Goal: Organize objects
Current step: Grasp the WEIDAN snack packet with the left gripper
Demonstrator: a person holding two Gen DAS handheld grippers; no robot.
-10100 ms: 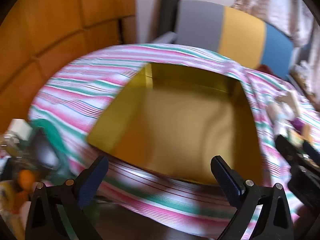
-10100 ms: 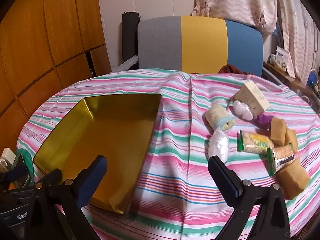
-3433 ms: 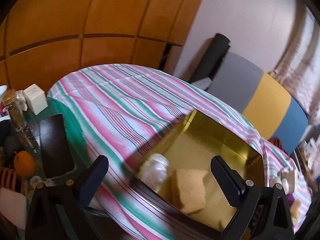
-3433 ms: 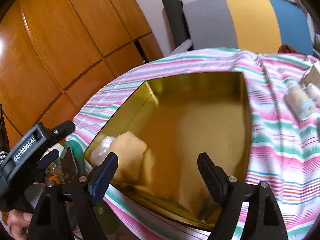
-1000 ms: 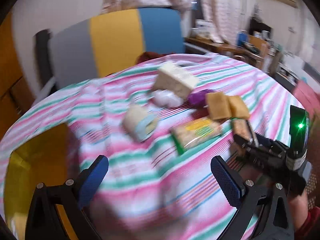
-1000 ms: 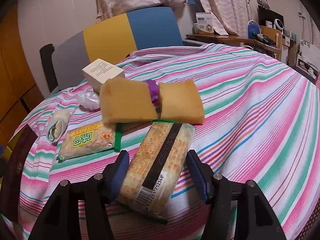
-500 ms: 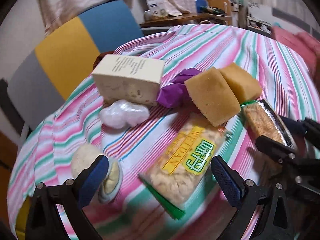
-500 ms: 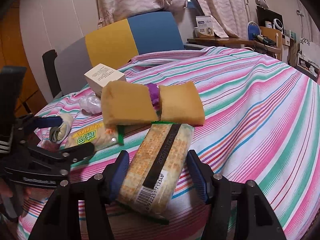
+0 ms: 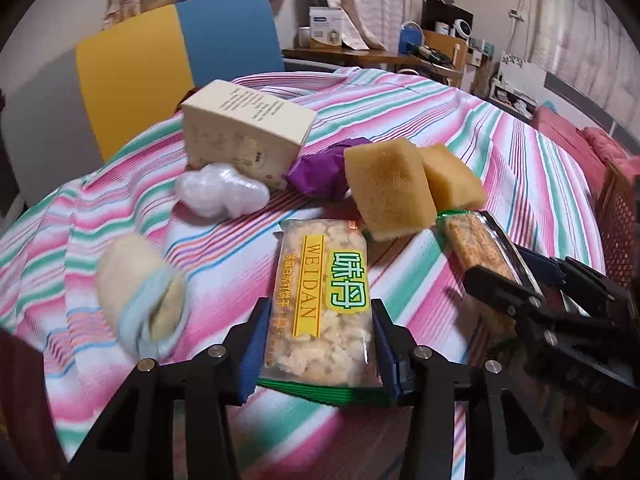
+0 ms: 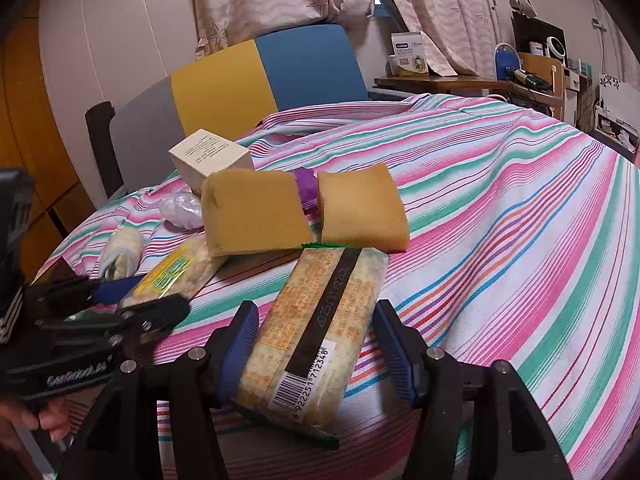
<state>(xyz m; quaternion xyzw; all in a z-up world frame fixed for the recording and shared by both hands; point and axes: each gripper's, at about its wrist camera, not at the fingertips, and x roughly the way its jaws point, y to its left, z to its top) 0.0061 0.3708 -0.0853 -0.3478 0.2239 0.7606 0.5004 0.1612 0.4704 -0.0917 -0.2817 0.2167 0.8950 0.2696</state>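
Note:
In the left wrist view my left gripper (image 9: 318,344) has its jaws closing, and both blue pads touch the long sides of a clear WEIDAN snack packet (image 9: 324,280) lying on the striped cloth. The right wrist view shows that gripper (image 10: 144,294) low at the left, over the same packet (image 10: 176,268). My right gripper (image 10: 316,340) is shut on a cracker packet (image 10: 320,320) with a barcode and a black band. It also shows at the right of the left wrist view (image 9: 516,276), on that packet (image 9: 472,240).
Behind the packets lie two tan sponges (image 9: 388,188) (image 9: 452,176), a purple wrapper (image 9: 320,172), a cream box (image 9: 244,128), a white plastic wad (image 9: 220,194) and a rolled cloth (image 9: 140,296). A grey, yellow and blue chair (image 9: 180,52) stands beyond the table. A hand (image 10: 48,416) holds the left gripper.
My left gripper came down and forward onto the WEIDAN packet, and its jaws went from wide apart to touching the packet's sides. The right gripper and its cracker packet have not moved.

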